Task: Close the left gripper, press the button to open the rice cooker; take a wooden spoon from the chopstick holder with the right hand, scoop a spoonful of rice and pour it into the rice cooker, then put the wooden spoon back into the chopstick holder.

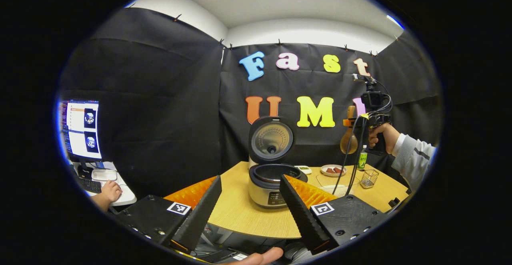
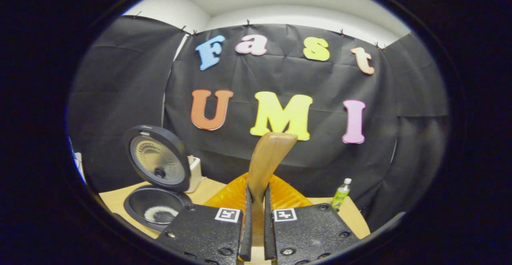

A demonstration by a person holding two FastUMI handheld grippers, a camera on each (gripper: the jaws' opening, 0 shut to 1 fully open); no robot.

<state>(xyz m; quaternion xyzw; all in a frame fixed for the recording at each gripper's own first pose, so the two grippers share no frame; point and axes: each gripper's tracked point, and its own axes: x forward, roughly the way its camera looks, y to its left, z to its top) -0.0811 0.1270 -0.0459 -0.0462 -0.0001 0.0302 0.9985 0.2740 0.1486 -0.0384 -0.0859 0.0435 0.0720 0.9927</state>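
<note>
The rice cooker [image 1: 269, 185] stands on the round wooden table [image 1: 240, 211] with its lid [image 1: 272, 140] raised. My left gripper [image 1: 250, 177] hovers open in front of it, with nothing between its fingers. Up at the right, a hand holds my right gripper [image 1: 356, 121], which is shut on the wooden spoon [image 1: 349, 141]. In the right gripper view the spoon [image 2: 267, 161] sticks out from between the fingers of the right gripper [image 2: 257, 189]. The cooker [image 2: 157, 209] lies low to the left there, with white rice in its pot. The wire chopstick holder [image 1: 369, 178] stands below the spoon.
A glass bowl [image 1: 332, 185], a plate with red pieces [image 1: 333, 170] and a green bottle [image 1: 362, 159] stand on the table's right half. A monitor [image 1: 82, 129] and a person's hand [image 1: 109, 193] at a keyboard are at far left.
</note>
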